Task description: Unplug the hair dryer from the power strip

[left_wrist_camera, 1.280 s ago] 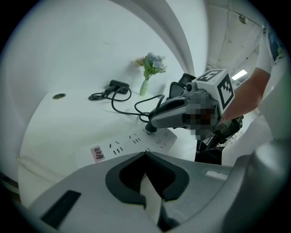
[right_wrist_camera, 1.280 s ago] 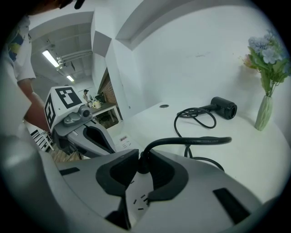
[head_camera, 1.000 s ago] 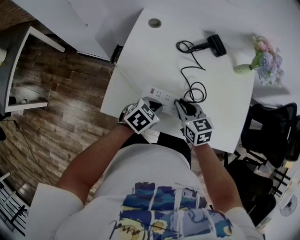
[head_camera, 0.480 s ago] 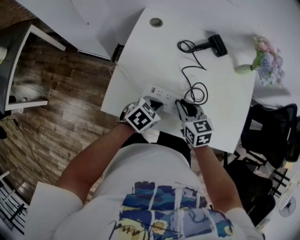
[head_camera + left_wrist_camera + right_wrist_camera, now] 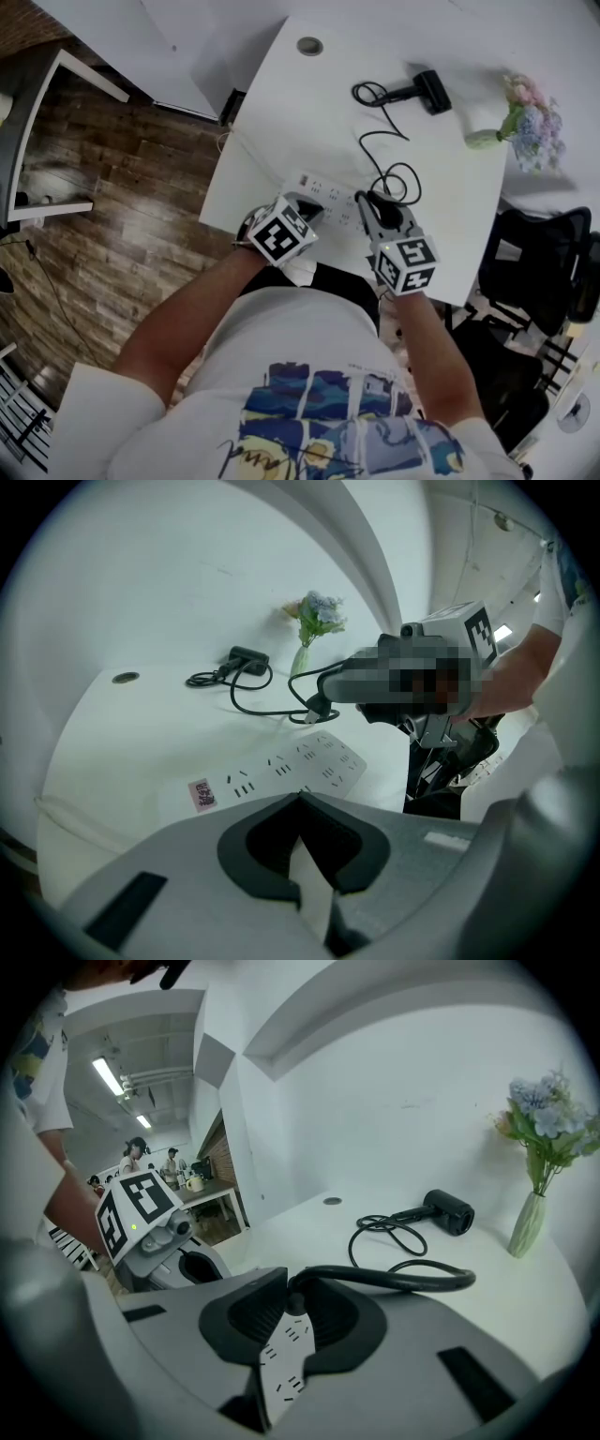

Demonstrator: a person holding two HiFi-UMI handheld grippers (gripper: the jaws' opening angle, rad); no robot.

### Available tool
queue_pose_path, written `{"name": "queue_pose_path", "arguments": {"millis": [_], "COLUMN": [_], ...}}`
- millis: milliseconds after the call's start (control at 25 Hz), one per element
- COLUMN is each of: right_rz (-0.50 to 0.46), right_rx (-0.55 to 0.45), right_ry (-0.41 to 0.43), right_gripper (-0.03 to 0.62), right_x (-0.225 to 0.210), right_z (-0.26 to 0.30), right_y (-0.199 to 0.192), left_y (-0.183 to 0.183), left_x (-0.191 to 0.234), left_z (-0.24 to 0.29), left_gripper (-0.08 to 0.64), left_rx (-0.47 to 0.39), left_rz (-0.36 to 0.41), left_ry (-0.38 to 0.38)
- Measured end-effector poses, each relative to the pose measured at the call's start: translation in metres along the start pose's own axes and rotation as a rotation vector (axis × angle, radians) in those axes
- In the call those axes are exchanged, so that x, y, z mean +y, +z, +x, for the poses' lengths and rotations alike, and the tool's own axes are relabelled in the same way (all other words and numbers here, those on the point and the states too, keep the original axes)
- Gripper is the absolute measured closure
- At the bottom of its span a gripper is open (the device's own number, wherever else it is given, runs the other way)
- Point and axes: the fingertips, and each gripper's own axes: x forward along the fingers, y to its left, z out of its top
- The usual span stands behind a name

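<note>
Two grippers are at the white power strip (image 5: 281, 769), and the plug (image 5: 291, 1303) is lifted off it.
The right gripper (image 5: 293, 1288) has its jaws clenched on the black plug and holds it just above the right end of the strip; the left gripper view shows a small gap between plug and strip. The left gripper (image 5: 300, 803) has its jaws drawn together with nothing between them, the tips at the near edge of the strip. From the plug the cord (image 5: 375, 141) runs in loops over the counter (image 5: 281, 103) to the hair dryer (image 5: 429, 90), which lies well apart from the strip, near a vase of flowers (image 5: 530, 127).
</note>
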Motion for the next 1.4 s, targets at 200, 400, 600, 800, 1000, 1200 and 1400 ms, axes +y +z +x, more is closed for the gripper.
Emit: {"name": "queue_pose_path", "arguments": {"millis": [200, 400, 600, 800, 1000, 1200, 1400], "right_rz": [0.029, 0.055, 0.072, 0.082, 0.086, 0.098, 0.109], "right_rx": [-0.021, -0.04, -0.056, -0.067, -0.076, -0.086, -0.093], "right_ry": [0.016, 0.032, 0.039, 0.035, 0.033, 0.038, 0.042], "right_gripper": [0.532, 0.532, 0.532, 0.532, 0.532, 0.532, 0.532], "right_x": [0.002, 0.006, 0.009, 0.01, 0.013, 0.016, 0.016], "right_z": [-0.011, -0.023, -0.033, -0.041, -0.048, -0.054, -0.059], "right_y": [0.008, 0.015, 0.018, 0.018, 0.019, 0.022, 0.023], "left_y": [0.001, 0.001, 0.0, 0.001, 0.0, -0.001, 0.0], "left_x": [0.001, 0.001, 0.0, 0.001, 0.0, 0.0, 0.0], "left_z": [0.0, 0.0, -0.001, -0.001, -0.001, -0.002, -0.001], "left_gripper": [0.56, 0.56, 0.56, 0.56, 0.56, 0.56, 0.56], "left_rx": [0.0, -0.004, -0.007, -0.013, -0.016, -0.019, -0.023], "left_rz": [0.003, 0.007, 0.008, 0.008, 0.012, 0.009, 0.007], "left_ry": [0.003, 0.005, 0.008, 0.012, 0.016, 0.015, 0.017]}}
